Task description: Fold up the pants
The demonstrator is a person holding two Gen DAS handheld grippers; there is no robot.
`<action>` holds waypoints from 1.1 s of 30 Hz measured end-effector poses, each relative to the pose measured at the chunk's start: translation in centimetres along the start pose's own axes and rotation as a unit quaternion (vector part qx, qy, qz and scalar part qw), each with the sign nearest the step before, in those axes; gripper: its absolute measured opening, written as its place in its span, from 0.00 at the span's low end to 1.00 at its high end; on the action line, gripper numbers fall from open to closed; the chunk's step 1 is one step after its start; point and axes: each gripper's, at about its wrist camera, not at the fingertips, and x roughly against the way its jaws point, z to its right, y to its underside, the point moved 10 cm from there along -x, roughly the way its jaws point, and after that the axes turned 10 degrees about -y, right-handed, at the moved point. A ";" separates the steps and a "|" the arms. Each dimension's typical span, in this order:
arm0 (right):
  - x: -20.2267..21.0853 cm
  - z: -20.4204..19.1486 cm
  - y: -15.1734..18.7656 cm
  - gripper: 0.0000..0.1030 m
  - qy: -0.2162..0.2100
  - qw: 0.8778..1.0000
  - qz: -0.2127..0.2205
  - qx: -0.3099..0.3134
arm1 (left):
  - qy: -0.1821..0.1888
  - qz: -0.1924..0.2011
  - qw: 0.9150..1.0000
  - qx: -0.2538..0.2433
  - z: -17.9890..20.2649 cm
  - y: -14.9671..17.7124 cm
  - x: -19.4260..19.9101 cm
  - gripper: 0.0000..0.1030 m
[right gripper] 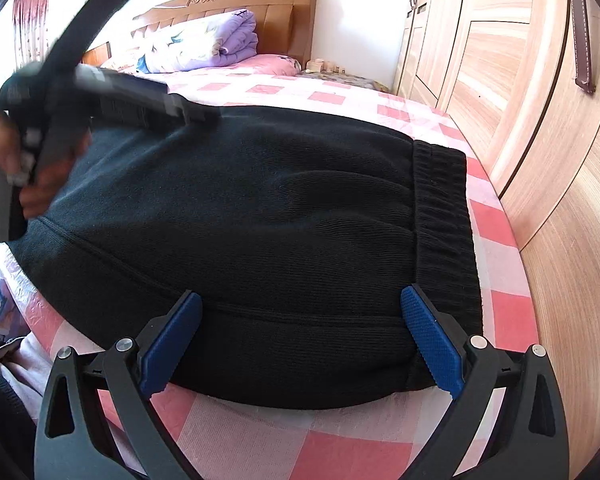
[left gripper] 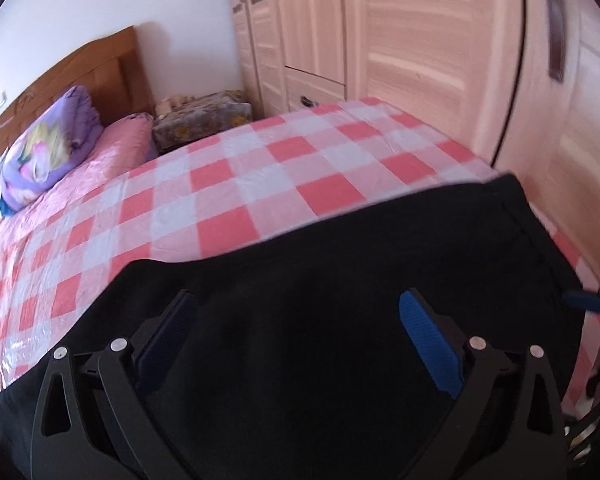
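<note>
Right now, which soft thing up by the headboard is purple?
The folded quilt is purple, with a cartoon print. It rests on the pillow, which is plain pink.

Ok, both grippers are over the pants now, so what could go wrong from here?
1. The right gripper is open over the near edge of the black pants; closing there may catch only the top layer.
2. The waistband lies near the bed's edge beside the wardrobe; a drag could slide it off the checked sheet.

Left gripper (left gripper: 296,336) and right gripper (right gripper: 300,336) both gape wide; a hand (right gripper: 4,160) grips the left one's handle.
</note>
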 end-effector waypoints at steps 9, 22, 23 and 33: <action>-0.2 0.0 -0.3 0.94 -0.005 1.000 -0.004 0.001 | 0.034 -0.060 0.997 0.043 -0.1 3.0 -4.7 0.99; 0.6 -2.4 -2.6 0.93 0.025 0.999 -0.026 -0.020 | -0.108 0.004 0.978 0.178 -18.9 9.4 5.5 0.98; 0.6 -4.3 -3.5 0.93 0.002 1.000 -0.013 -0.017 | -0.122 -0.010 0.973 0.193 -20.9 11.1 5.5 0.98; -4.5 -22.2 -9.6 0.93 -0.093 0.984 -0.016 0.151 | -0.181 -0.098 0.919 0.335 -33.0 26.0 5.9 0.98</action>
